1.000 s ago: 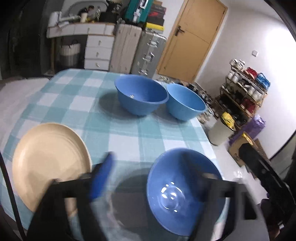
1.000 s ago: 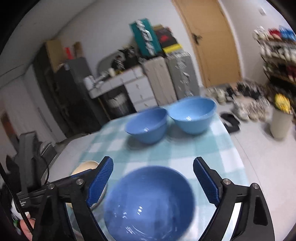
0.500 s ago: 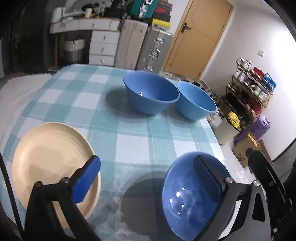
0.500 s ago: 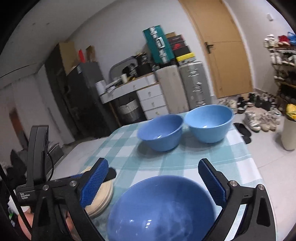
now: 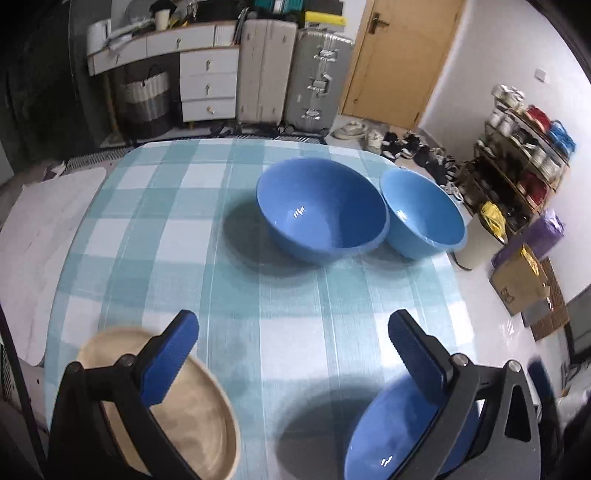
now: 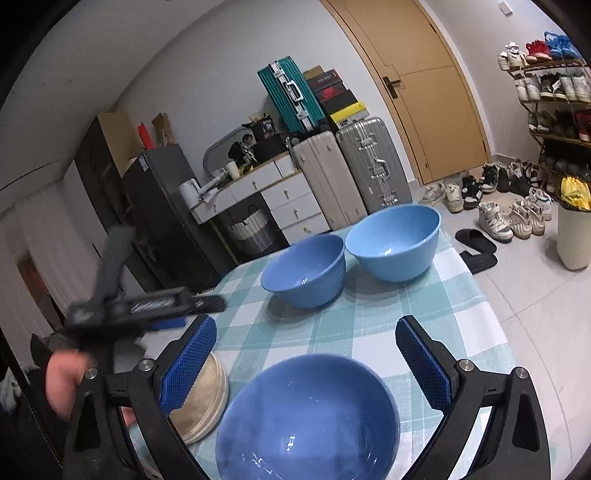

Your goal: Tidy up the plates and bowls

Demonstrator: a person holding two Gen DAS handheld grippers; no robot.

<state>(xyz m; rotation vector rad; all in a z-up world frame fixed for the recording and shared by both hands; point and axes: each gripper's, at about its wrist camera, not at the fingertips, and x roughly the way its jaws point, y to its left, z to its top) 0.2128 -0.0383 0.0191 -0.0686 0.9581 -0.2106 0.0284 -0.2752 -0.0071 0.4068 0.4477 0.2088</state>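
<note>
Both the left gripper [image 5: 293, 341] and the right gripper [image 6: 306, 349] are held wide open, with nothing grasped. The near blue bowl [image 6: 308, 417] appears to be approached; closing on its rim is judged to be called for next.

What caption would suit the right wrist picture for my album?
Open right gripper poised over a near blue bowl, with a beige plate beside it and two more bowls beyond.

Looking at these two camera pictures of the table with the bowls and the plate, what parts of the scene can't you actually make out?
- Near blue bowl: front rim cut off by the bottom edge, right wrist view; partly behind the left gripper finger, left wrist view.
- Beige plate: partly behind gripper fingers, both views.
- Left gripper in right wrist view: motion-blurred.
- Dresser-top items: too small.
</note>
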